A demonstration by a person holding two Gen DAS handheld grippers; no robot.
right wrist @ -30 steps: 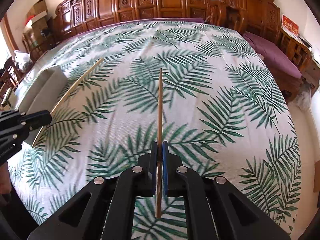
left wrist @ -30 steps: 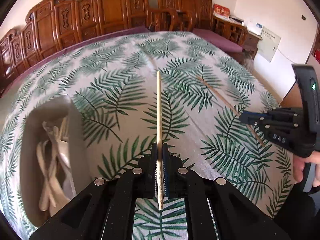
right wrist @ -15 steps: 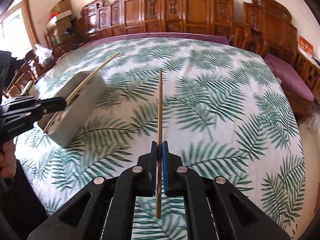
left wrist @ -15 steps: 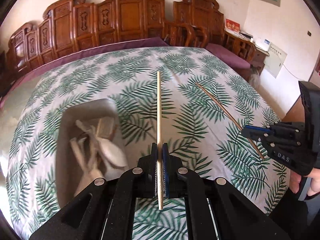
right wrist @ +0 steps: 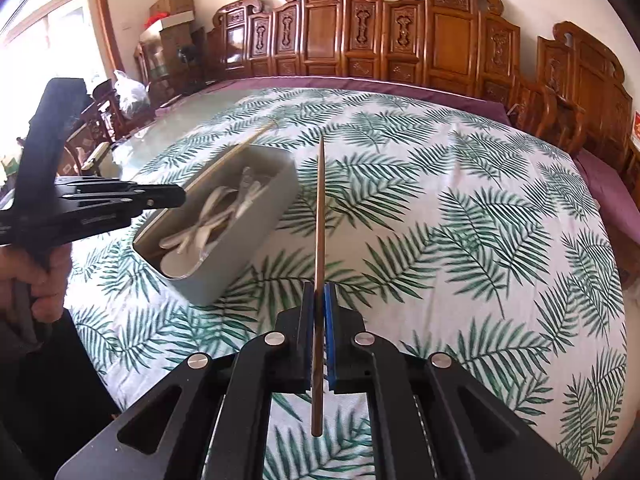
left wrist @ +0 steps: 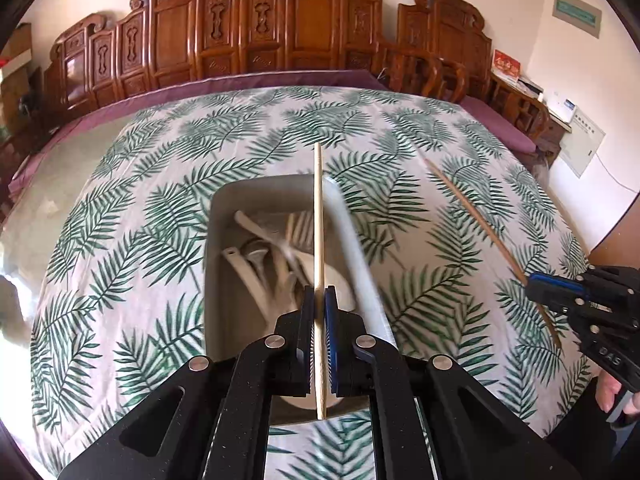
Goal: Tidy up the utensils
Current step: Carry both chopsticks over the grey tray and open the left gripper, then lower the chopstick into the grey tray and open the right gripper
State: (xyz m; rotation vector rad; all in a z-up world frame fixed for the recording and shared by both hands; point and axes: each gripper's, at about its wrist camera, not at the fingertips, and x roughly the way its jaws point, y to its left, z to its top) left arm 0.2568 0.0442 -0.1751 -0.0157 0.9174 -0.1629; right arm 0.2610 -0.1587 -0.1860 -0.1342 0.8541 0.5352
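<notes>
Two chopsticks are held, one per gripper. The left gripper point(left wrist: 319, 308) pinches a pale chopstick point(left wrist: 318, 232) above the grey bin point(left wrist: 224, 216) of pale utensils point(left wrist: 256, 264), which sits mid-table on the leaf-print tablecloth point(left wrist: 140, 200). The right gripper point(right wrist: 319, 304) clamps a darker chopstick point(right wrist: 319, 216) over bare cloth, beside the bin.

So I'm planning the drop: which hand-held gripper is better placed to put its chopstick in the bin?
Left hand-held gripper: its chopstick is above the bin; the right's isn't.
</notes>
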